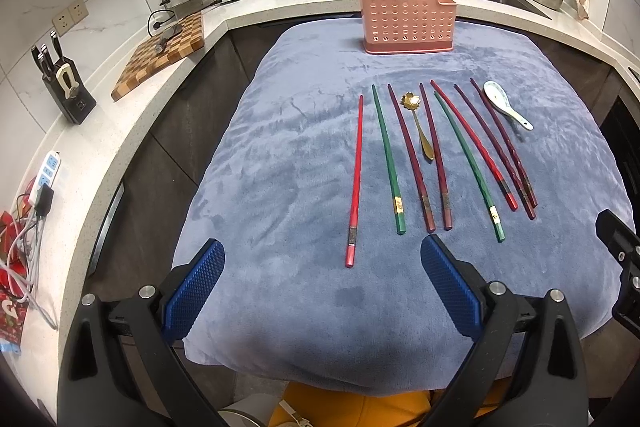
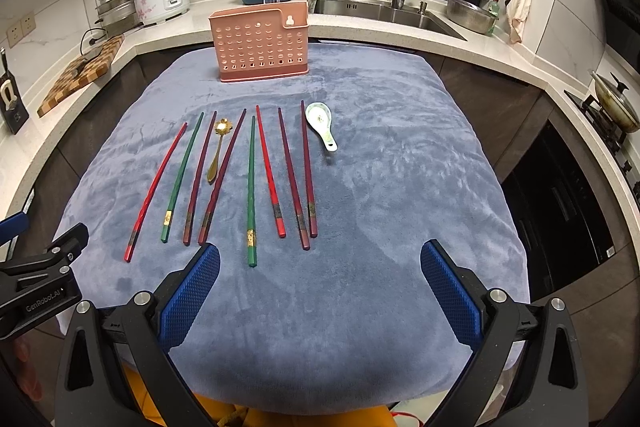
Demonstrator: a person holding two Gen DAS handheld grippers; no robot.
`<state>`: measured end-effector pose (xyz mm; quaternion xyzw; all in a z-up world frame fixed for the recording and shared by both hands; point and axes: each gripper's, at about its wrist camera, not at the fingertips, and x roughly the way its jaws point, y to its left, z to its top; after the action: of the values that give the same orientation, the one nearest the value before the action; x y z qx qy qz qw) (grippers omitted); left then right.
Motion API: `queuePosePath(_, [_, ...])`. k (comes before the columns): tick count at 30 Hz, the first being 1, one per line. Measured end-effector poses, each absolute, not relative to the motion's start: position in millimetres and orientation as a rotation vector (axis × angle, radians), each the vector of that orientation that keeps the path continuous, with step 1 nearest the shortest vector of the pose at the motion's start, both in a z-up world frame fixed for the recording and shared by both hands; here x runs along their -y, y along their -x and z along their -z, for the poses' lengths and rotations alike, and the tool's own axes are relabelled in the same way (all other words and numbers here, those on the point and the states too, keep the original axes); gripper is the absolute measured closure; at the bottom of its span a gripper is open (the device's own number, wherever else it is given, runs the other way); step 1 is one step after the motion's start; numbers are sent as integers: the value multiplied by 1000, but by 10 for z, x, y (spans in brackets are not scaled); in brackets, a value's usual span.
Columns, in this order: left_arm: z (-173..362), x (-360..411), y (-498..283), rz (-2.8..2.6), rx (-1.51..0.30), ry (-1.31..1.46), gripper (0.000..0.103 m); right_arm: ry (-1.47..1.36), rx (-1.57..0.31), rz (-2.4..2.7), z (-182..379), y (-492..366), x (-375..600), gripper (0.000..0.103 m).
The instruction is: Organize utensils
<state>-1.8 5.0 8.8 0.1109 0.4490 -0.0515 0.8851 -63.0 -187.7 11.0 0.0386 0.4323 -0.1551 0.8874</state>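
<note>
Chopsticks (image 1: 354,183) lie untouched, lower centre — both hand-held grippers (image 1: 322,289) (image 2: 320,291) spread empty; pinch one near its thick end — lift level toward the pink caddy (image 2: 260,45).

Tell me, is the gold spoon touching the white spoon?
Apart. The right wrist view shows the gold spoon and the white spoon separated by several chopsticks lying between them on the blue cloth.

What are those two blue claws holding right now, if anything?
Nothing. The left claw and right claw are both open and empty; the chopsticks lie untouched on the cloth.
</note>
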Motion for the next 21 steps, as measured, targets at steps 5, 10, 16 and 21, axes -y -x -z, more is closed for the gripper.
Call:
queuePosePath(5, [-46, -64, -86, 111, -945, -219, 9, -85, -900, 311, -72, 549, 1920, 7])
queuePosePath(10, [18, -107, -280, 107, -968, -159, 9, -127, -897, 304, 3, 355, 2104, 7])
queuePosePath(16, [137, -236, -608, 89, -998, -64, 9, -234, -891, 297, 104, -63, 2474, 7])
queuePosePath(21, [274, -247, -863, 89, -1001, -38, 9, -286, -872, 288, 214, -543, 2769, 19])
